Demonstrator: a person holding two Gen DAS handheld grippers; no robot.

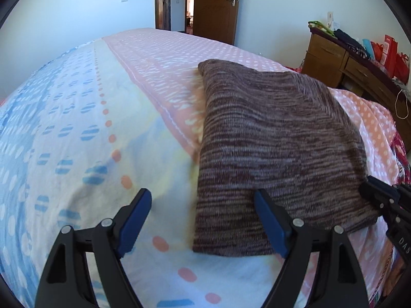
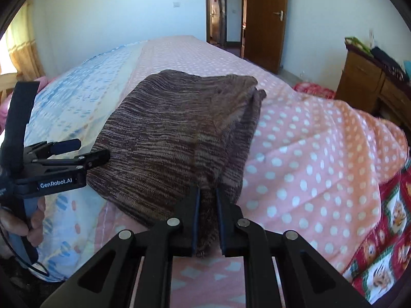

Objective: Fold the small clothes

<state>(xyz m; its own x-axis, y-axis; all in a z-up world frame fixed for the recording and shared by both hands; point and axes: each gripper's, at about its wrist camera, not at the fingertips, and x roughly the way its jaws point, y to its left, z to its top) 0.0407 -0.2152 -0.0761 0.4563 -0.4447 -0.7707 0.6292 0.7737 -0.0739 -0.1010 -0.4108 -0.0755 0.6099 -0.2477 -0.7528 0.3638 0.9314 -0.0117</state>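
A brown-purple knit garment (image 1: 277,148) lies folded on the bed; it also shows in the right wrist view (image 2: 169,141). My left gripper (image 1: 203,205) is open, with its jaws wide apart over the garment's near left corner; it also shows at the left of the right wrist view (image 2: 84,151). My right gripper (image 2: 207,197) is shut on the garment's near right edge, with cloth bunched between its blue pads. Its tip shows at the right edge of the left wrist view (image 1: 370,187).
The bed has a blue, cream and pink dotted sheet (image 1: 84,133). A wooden dresser (image 1: 334,61) with bags stands at the right. A brown door (image 1: 215,5) stands open at the far wall. A red patterned blanket (image 2: 385,236) hangs at the bed's right edge.
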